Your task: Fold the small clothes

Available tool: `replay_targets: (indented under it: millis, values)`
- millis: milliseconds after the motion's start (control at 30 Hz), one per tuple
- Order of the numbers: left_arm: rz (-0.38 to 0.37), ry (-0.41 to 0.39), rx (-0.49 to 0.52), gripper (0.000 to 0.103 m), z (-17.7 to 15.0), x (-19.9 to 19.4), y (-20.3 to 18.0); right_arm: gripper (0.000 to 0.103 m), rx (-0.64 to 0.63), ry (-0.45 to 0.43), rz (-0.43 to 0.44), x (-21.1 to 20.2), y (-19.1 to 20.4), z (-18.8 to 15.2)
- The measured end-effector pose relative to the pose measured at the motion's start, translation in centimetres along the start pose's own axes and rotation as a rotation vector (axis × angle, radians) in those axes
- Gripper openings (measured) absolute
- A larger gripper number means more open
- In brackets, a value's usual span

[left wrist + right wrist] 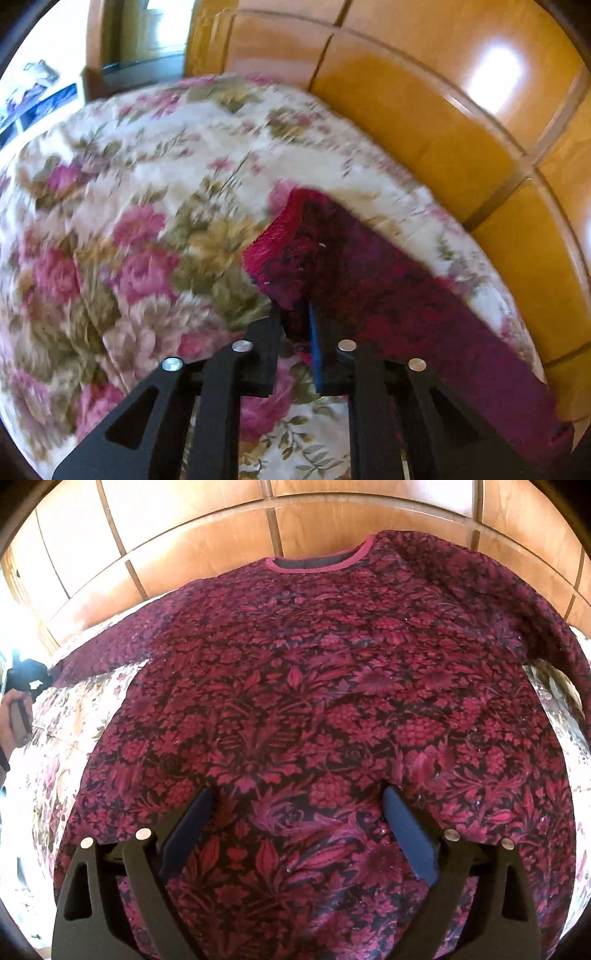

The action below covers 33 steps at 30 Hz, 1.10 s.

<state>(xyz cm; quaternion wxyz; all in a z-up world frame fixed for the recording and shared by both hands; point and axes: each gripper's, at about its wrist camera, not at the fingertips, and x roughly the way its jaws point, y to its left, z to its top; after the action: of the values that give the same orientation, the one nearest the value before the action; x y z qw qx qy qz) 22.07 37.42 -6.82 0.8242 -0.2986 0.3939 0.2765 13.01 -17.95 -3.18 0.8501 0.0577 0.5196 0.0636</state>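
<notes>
A dark red sweater with a floral pattern lies spread flat on the bed, its neckline towards the headboard. My right gripper hovers open over the lower body of the sweater, with nothing between its fingers. One sleeve stretches out to the left, and the other sleeve runs down the right side. In the left wrist view that left sleeve runs in from the lower right. My left gripper is shut on the sleeve's cuff end, which is lifted slightly off the bedspread.
A cream bedspread with pink roses covers the bed under the sweater. A glossy wooden panelled headboard stands right behind it, close to the neckline. A person's hand shows at the far left of the right wrist view.
</notes>
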Motion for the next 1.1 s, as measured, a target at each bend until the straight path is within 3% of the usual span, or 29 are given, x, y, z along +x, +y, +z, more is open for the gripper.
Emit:
replay_targets:
  millis: [167,233,267,300,333,500,700,867,1000,1100]
  values:
    - [0.068,-0.033,-0.022,0.021,-1.3,-2.4,0.3,0.093,0.007,-0.006,-0.004,-0.4,0.0,-0.2]
    - [0.014,-0.045,-0.013,0.026,-2.1,-3.6,0.5,0.093,0.013,-0.011,-0.003,-0.9,-0.1,-0.5]
    - [-0.020,-0.045,-0.001,0.034,-2.9,-4.6,0.4,0.093,0.019,-0.014,-0.003,-1.1,-0.3,-0.6]
    - [-0.069,-0.046,0.008,0.049,-3.9,-5.8,0.2,0.093,0.030,-0.018,-0.005,-1.4,-0.6,-0.7]
    - [-0.124,-0.056,0.020,0.053,-5.3,-7.1,-0.2,0.093,0.038,-0.022,-0.008,-1.7,-0.9,-0.8]
    - [-0.322,0.001,0.223,0.053,-12.3,-10.4,-5.2,0.093,0.162,-0.056,-0.066,-4.1,-5.3,-1.9]
    - [-0.520,0.109,0.503,0.054,-23.2,-14.0,-13.3,0.093,0.413,-0.123,-0.237,-8.6,-14.8,-5.3]
    - [-0.567,0.154,0.734,0.053,-30.8,-15.7,-18.2,0.093,0.558,-0.172,-0.458,-12.2,-22.1,-8.2]
    - [-0.540,0.160,0.860,0.054,-34.9,-16.0,-20.3,0.093,0.457,-0.195,-0.688,-12.4,-25.8,-8.3]
    - [-0.504,0.161,0.889,0.053,-36.0,-15.5,-20.8,0.091,0.335,-0.178,-0.734,-10.7,-27.4,-7.0]
